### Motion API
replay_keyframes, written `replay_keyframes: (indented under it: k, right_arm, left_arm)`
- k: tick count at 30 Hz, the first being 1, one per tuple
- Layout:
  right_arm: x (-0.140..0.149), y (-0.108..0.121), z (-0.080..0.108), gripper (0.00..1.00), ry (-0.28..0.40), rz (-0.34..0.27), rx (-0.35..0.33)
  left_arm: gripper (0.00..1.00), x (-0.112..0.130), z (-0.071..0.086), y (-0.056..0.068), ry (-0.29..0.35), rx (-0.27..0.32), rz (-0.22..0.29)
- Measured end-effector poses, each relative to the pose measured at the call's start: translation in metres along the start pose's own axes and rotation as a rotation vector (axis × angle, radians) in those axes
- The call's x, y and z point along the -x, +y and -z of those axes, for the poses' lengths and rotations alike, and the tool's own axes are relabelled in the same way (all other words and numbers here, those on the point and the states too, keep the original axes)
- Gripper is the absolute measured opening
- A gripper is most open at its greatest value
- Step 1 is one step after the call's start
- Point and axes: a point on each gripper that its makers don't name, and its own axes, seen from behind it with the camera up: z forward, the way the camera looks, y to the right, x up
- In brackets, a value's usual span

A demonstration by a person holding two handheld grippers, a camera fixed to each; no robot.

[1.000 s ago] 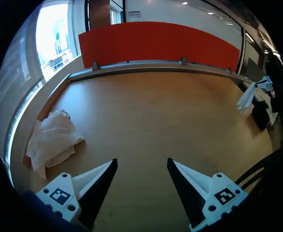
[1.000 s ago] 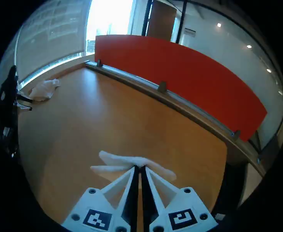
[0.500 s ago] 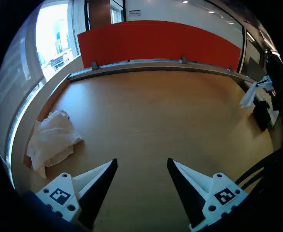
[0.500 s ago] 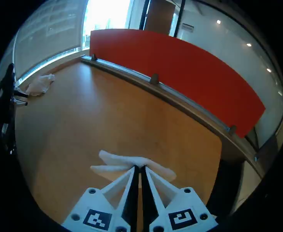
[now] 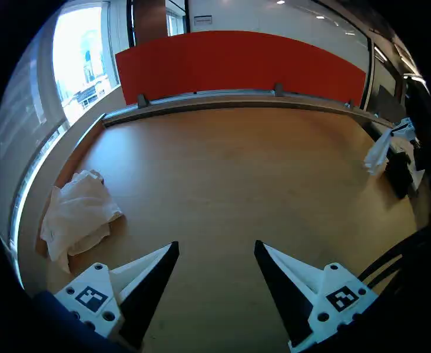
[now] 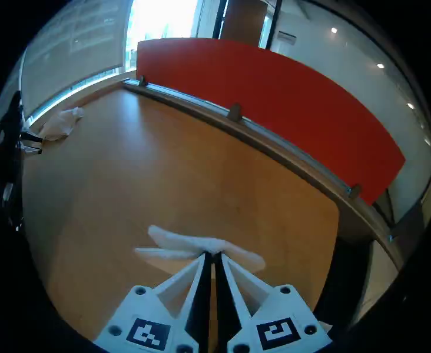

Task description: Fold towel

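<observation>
Here the white towel [image 6: 199, 247] is a bunched, wrinkled strip pinched between the closed fingers of the right gripper [image 6: 211, 255] over the wooden table [image 6: 156, 170]. In the left gripper view it dangles limp at the far right. The left gripper [image 5: 215, 243] gapes wide, holding nothing, near a crumpled white cloth [image 5: 77, 213] at the table's left edge.

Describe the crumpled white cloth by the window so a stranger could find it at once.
Start at the wide wooden table backed by the red panel, then follow its window-side edge. The crumpled towel lies there in a loose white heap; the other white cloth is pinched in the right gripper.
</observation>
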Motion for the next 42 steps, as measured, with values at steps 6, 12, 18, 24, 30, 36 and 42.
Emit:
replay_keyframes:
  k: [6,12,18,24,30,36,42]
  right_arm:
    - [0.024,-0.001,0.003,0.04,-0.037,-0.001,0.003]
    - [0.059,-0.005,0.008,0.04,-0.087,-0.016,0.006]
    - [0.095,-0.012,0.012,0.04,-0.133,-0.049,0.012]
    - [0.131,-0.018,0.017,0.04,-0.181,-0.087,0.017]
    - [0.162,-0.022,0.019,0.04,-0.231,-0.121,0.027]
    - [0.187,-0.023,0.019,0.04,-0.27,-0.151,0.041]
    - [0.208,-0.026,0.019,0.04,-0.302,-0.171,0.05]
  left_arm:
    - [0.95,-0.001,0.0,0.003,0.001,0.003,-0.004]
    - [0.95,-0.001,-0.001,0.006,-0.002,0.004,-0.011]
    - [0.95,-0.001,-0.001,0.008,-0.005,0.008,-0.02]
    - [0.95,-0.001,-0.002,0.011,-0.006,0.013,-0.031]
    - [0.95,-0.001,-0.002,0.013,-0.008,0.015,-0.041]
    - [0.95,0.0,-0.002,0.013,-0.011,0.015,-0.05]
    - [0.95,0.002,0.0,0.013,-0.012,0.014,-0.051]
